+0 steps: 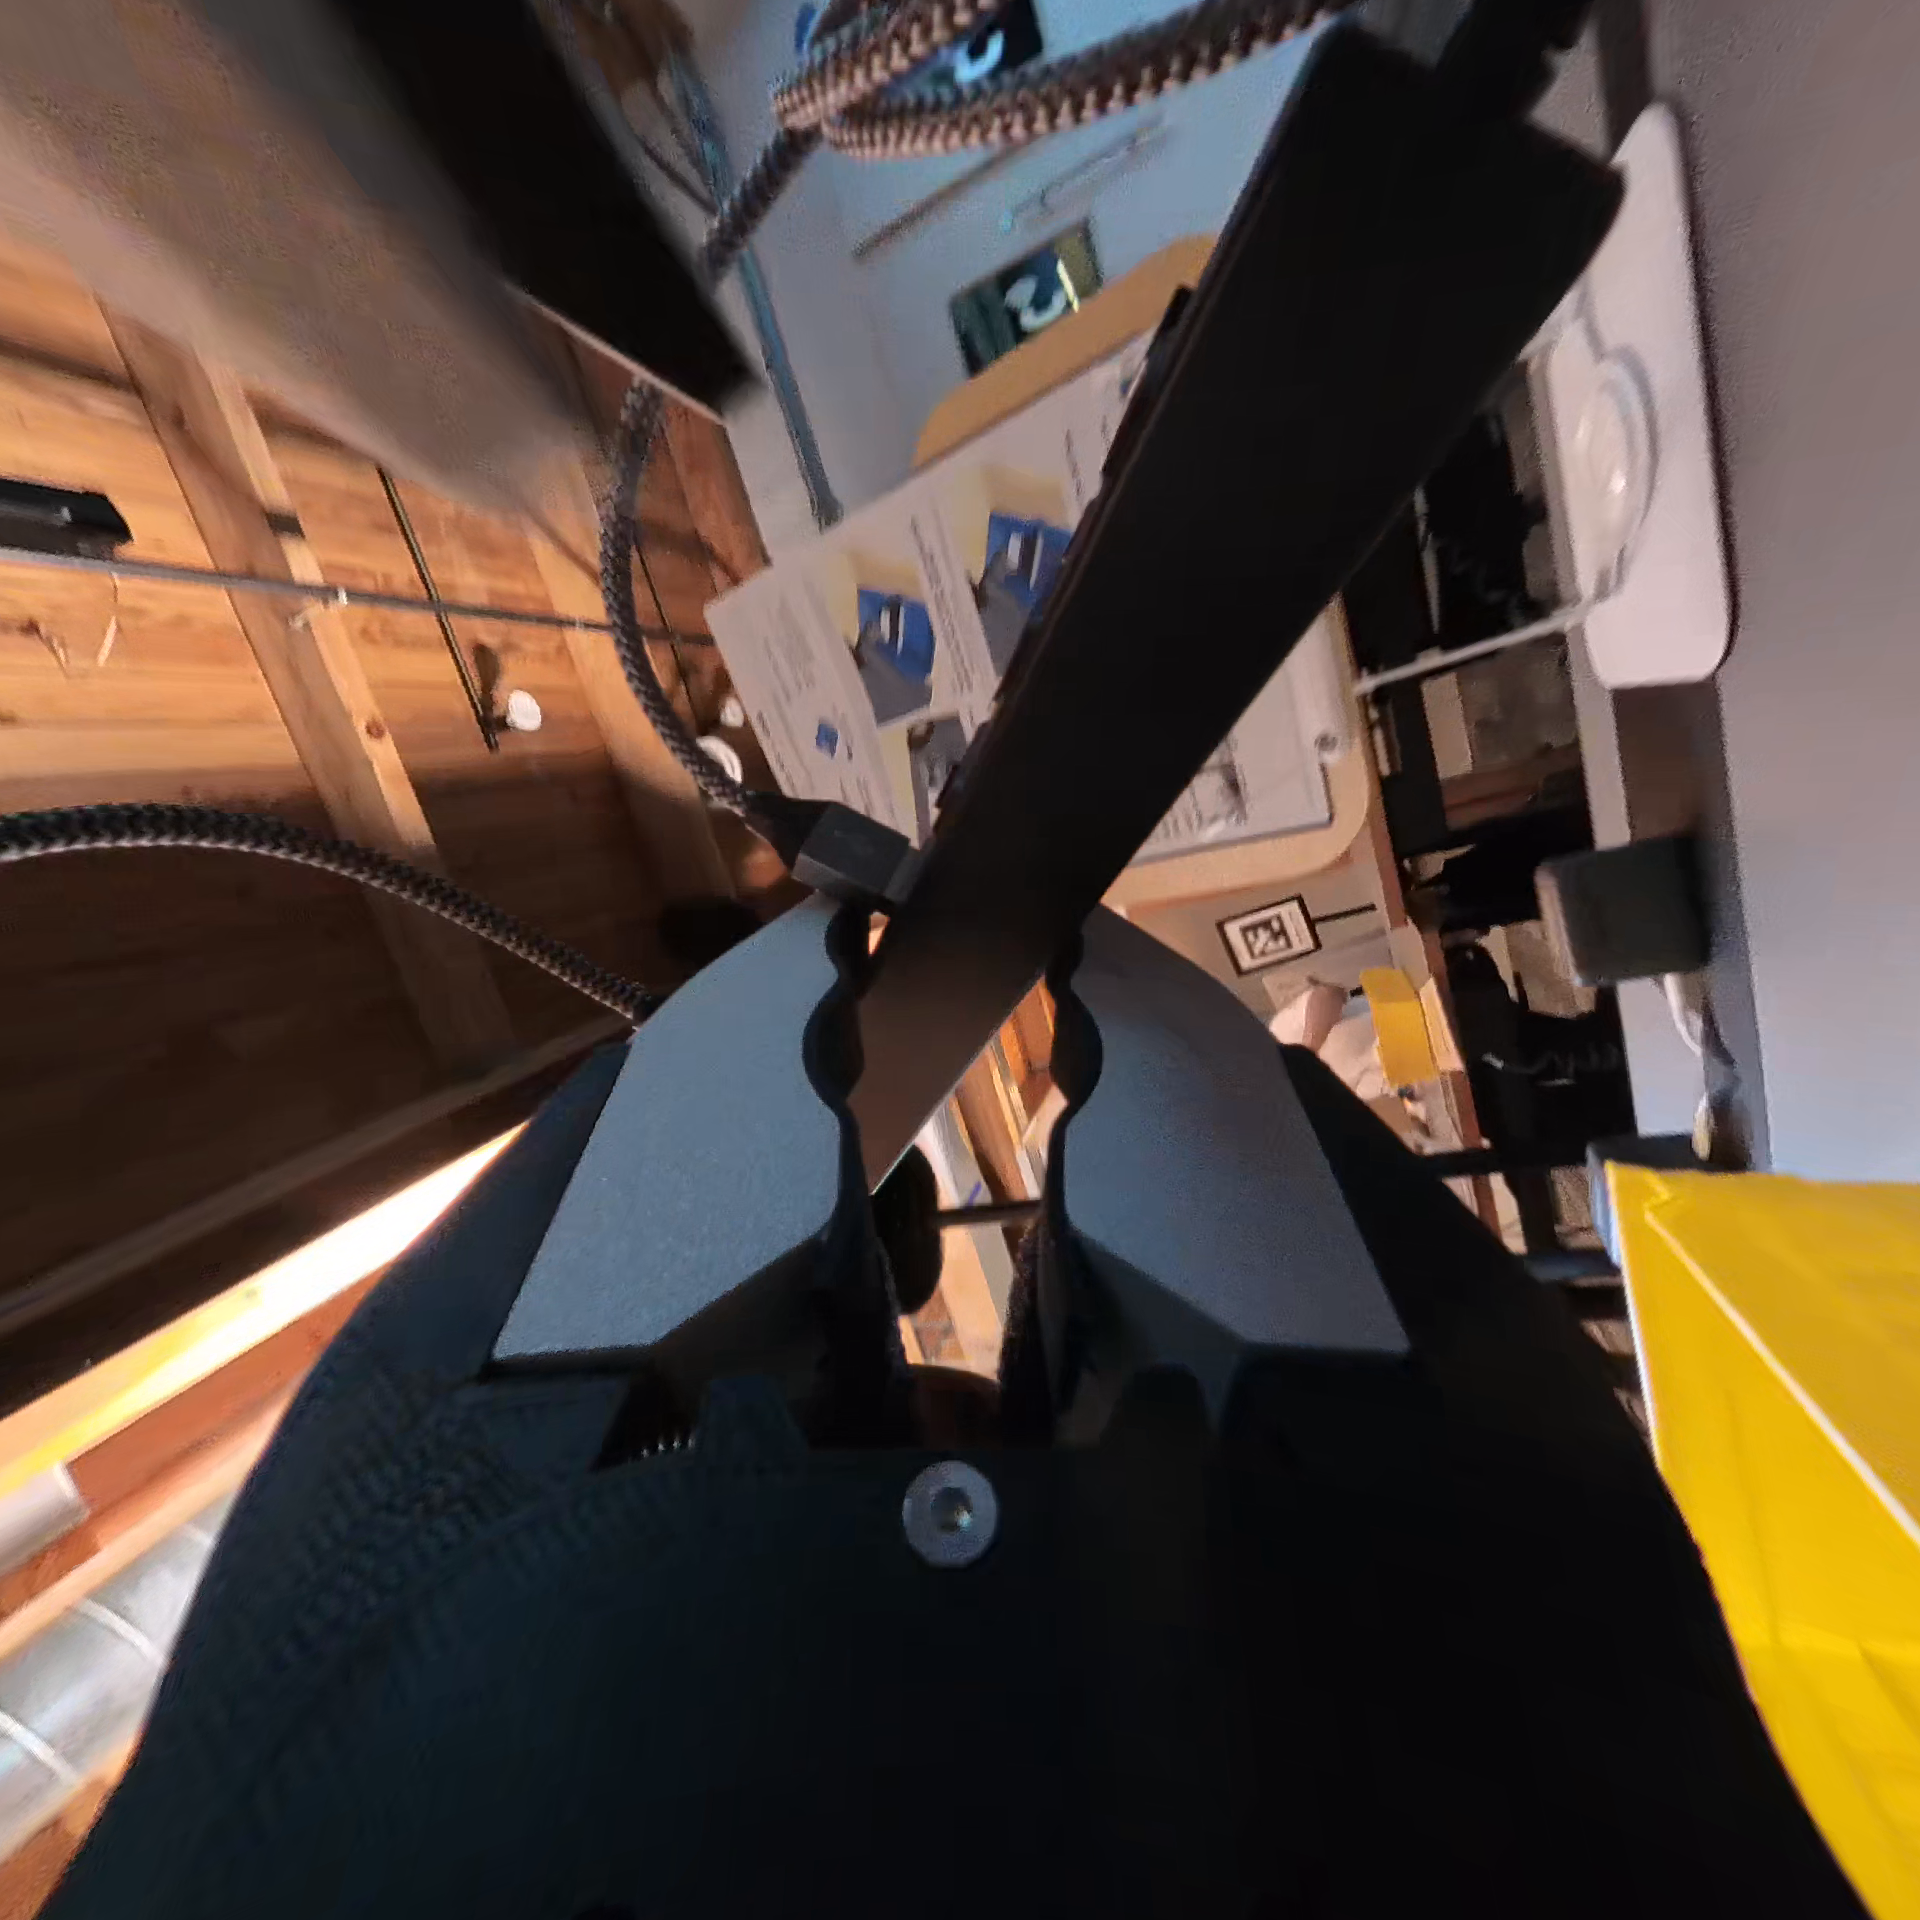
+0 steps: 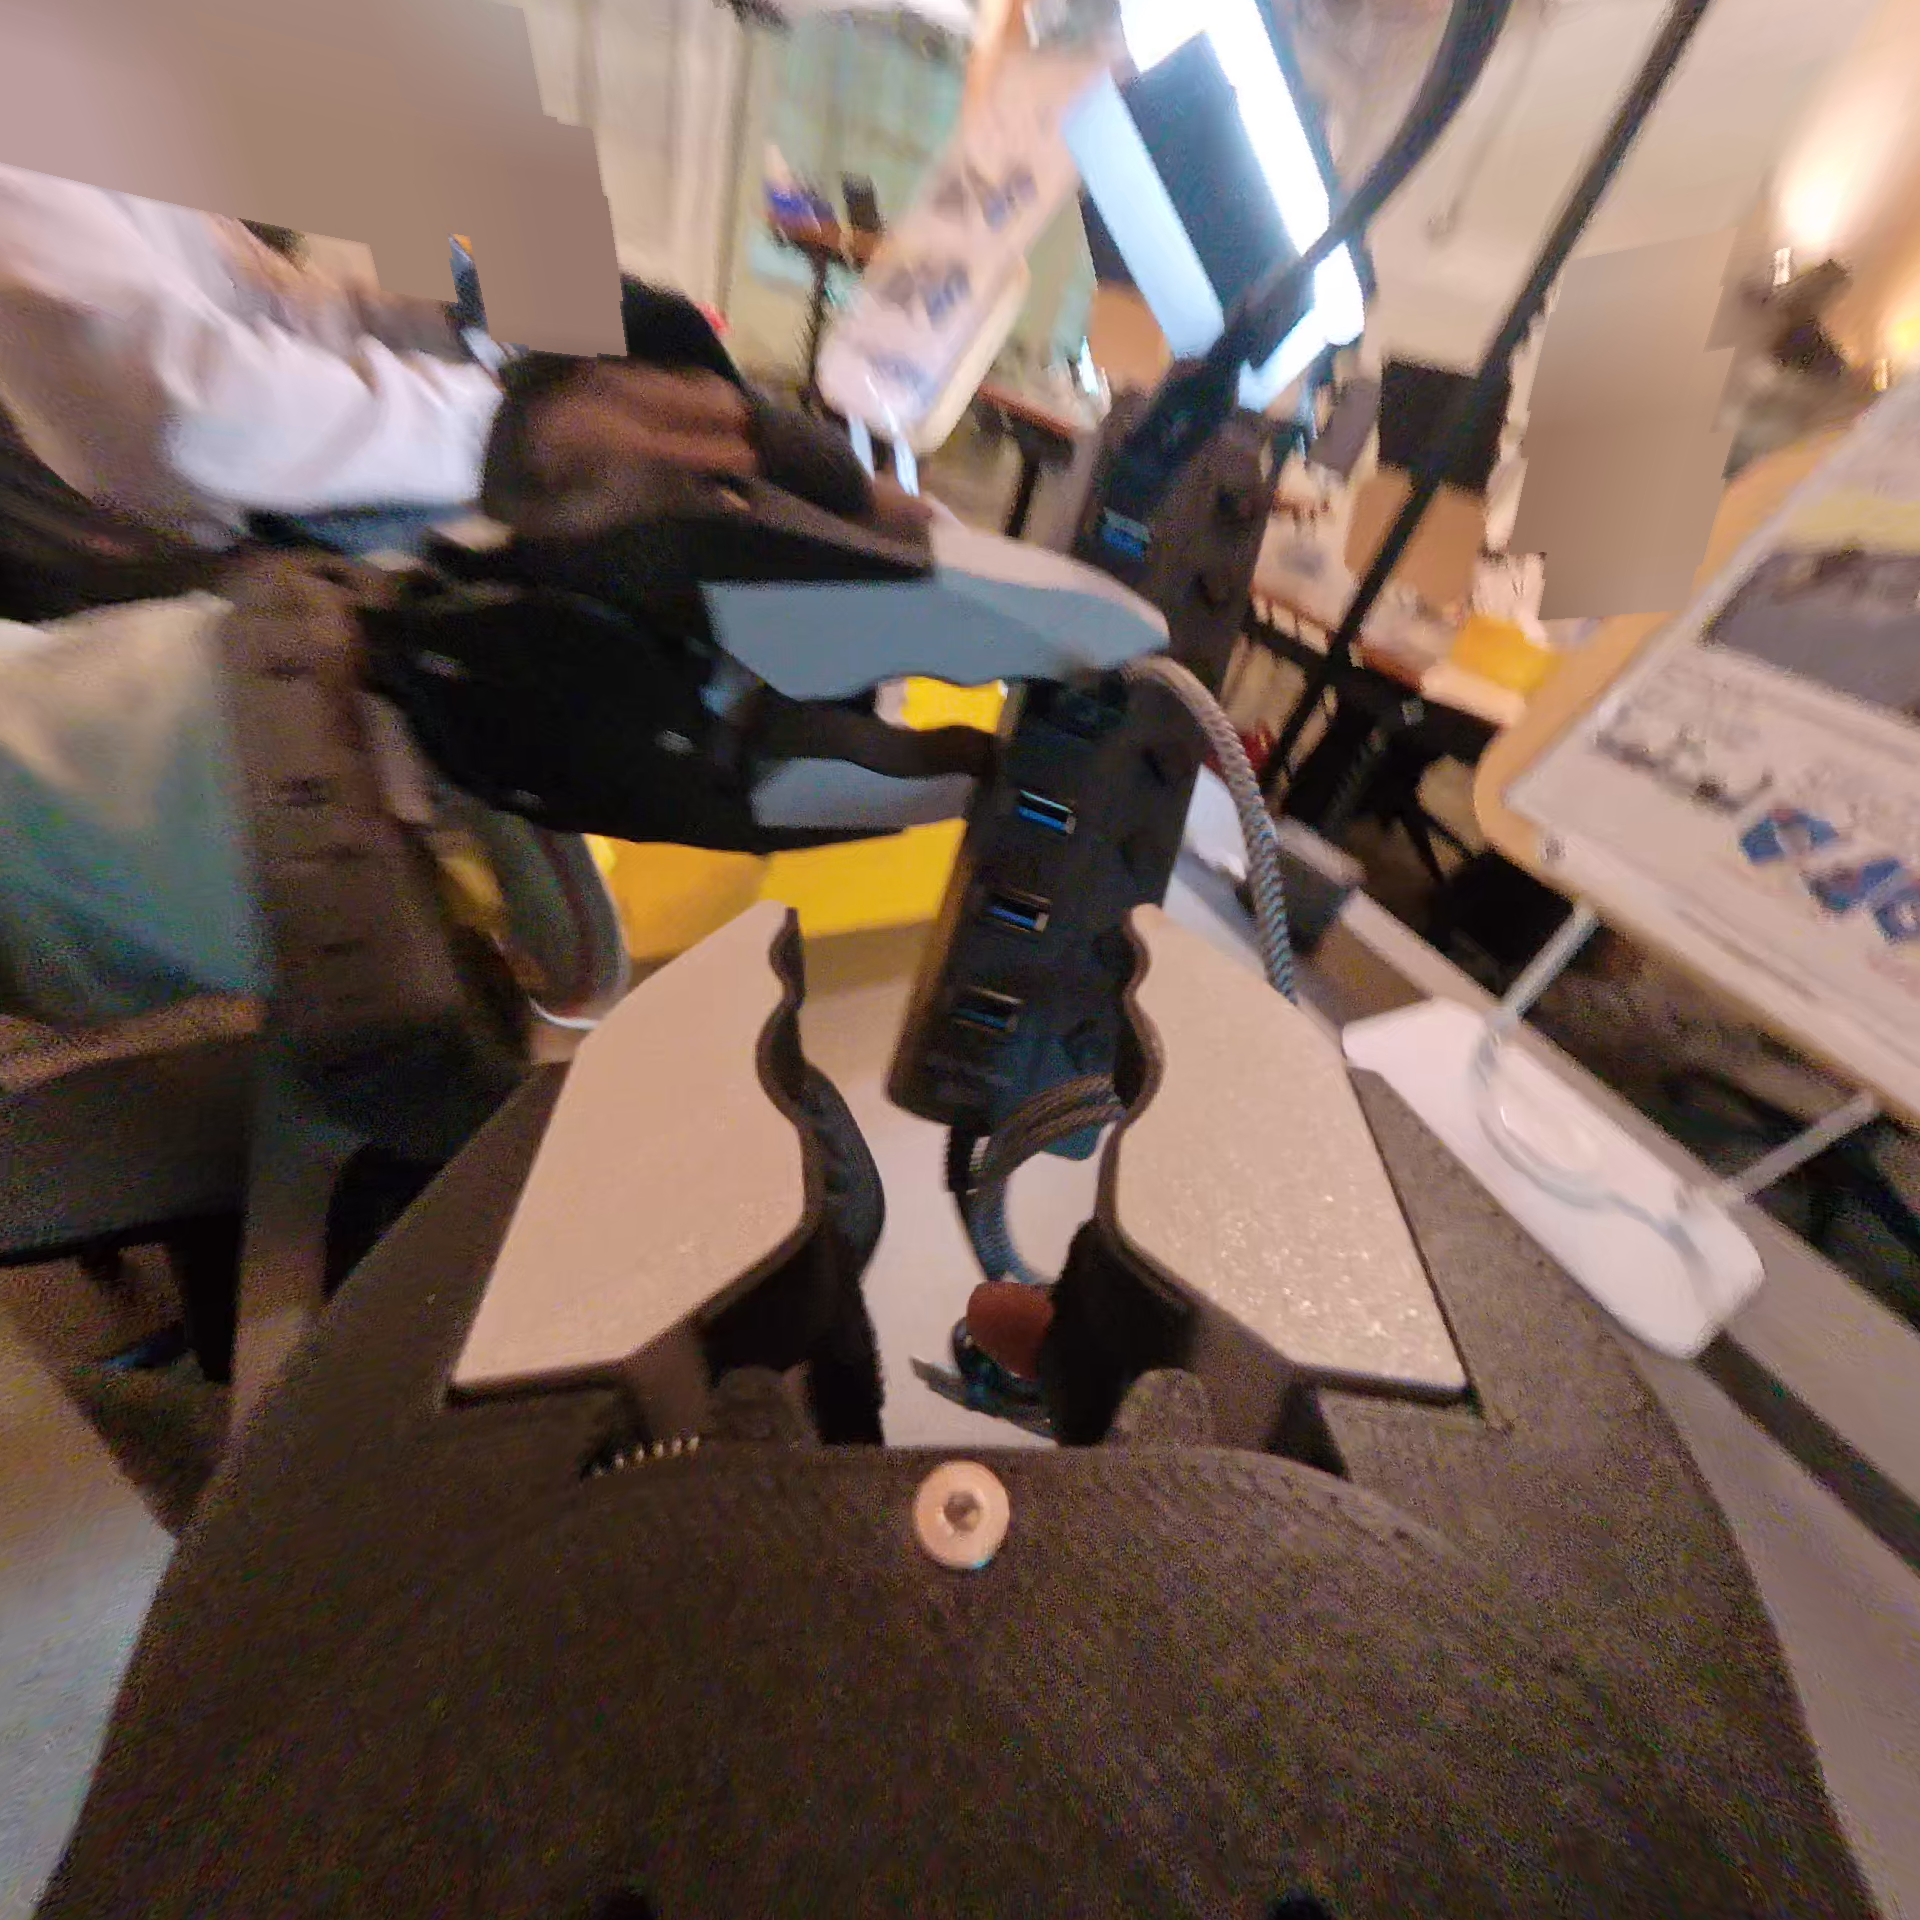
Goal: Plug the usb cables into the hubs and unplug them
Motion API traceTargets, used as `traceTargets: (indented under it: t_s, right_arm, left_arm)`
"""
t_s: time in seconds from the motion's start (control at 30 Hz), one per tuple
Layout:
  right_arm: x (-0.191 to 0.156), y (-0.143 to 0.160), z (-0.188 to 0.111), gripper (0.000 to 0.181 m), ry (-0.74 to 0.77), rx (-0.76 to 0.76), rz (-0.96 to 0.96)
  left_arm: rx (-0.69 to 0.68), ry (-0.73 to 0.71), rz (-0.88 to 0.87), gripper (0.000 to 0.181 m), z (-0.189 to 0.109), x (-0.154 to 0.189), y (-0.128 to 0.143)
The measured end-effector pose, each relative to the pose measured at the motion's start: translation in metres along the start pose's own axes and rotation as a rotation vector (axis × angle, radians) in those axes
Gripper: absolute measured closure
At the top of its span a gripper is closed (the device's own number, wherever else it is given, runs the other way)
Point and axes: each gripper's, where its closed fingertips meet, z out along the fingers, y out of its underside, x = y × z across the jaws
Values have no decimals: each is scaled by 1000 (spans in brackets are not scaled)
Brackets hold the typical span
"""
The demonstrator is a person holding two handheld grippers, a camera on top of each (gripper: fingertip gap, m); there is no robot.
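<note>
Hub (image 1: pixel 1226 582) sitting clamped between fingers of left gripper (image 1: pixel 956 997), running up and away to upper right. Plug (image 1: pixel 847 857) sticking into hub's left side, just beyond left fingertip; cable (image 1: pixel 312 842) trailing off left. In right wrist view, hub (image 2: pixel 1039 894) hanging upright ahead of right gripper (image 2: pixel 961 935), left gripper (image 2: pixel 987 717) reaching in from left, gripping hub's upper end. Sign stand (image 2: pixel 1558 1174) standing on table (image 2: pixel 1818 1455) to right.
</note>
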Motion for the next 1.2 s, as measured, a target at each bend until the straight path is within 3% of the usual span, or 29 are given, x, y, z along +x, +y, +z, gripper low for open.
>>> traceTargets:
  t_s: [0.1, 0.23, 0.37, 0.47, 0.6, 0.77, 0.8, 0.87, 0.93, 1.0, 1.07, 1.1, 1.13, 1.2]
  right_arm:
    - [13, 39, 12, 113, 45, -184, 50]
    - [16, 59, 15, 118, 38, -229, 96]
    - [21, 58, 11, 122, 13, -104, 117]
    - [18, 50, 4, 124, -38, 36, 151]
    - [15, 57, 0, 124, -36, 24, 104]
    - [43, 80, -14, 124, 106, -67, 66]
    - [46, 81, -17, 124, 110, -55, 79]
    - [48, 80, -22, 124, 95, -26, 106]
    - [40, 78, -22, 125, 27, 14, 143]
    - [27, 72, -20, 124, -68, 72, 189]
    - [10, 64, -18, 124, -178, 130, 223]
    - [1, 60, -17, 124, -230, 154, 236]
    - [-7, 57, -17, 125, -276, 175, 246]
    - [-20, 54, -17, 124, -347, 206, 263]
  left_arm:
    - [76, -4, -5, 148, -2, -2, -28]
    - [128, -16, 42, 148, -4, -4, -49]
    - [176, -7, -21, 144, -3, -5, -58]
    - [272, 82, -236, 134, -10, -8, -70]
    - [327, 116, -331, 127, -22, -3, -80]
    - [306, 106, -30, 122, -34, 10, -72]
    - [344, 135, -103, 121, -38, 12, -73]
    - [435, 228, -461, 110, -45, 11, -75]
    - [531, 355, -1037, 99, -47, 3, -76]
    - [758, 542, -1751, 89, -51, -14, -86]
    - [1013, 679, -2296, 84, -48, -29, -81]
    - [1082, 701, -2434, 84, -43, -28, -79]
    - [1119, 713, -2466, 85, -40, -24, -83]
    - [1119, 750, -2397, 84, -39, -18, -101]
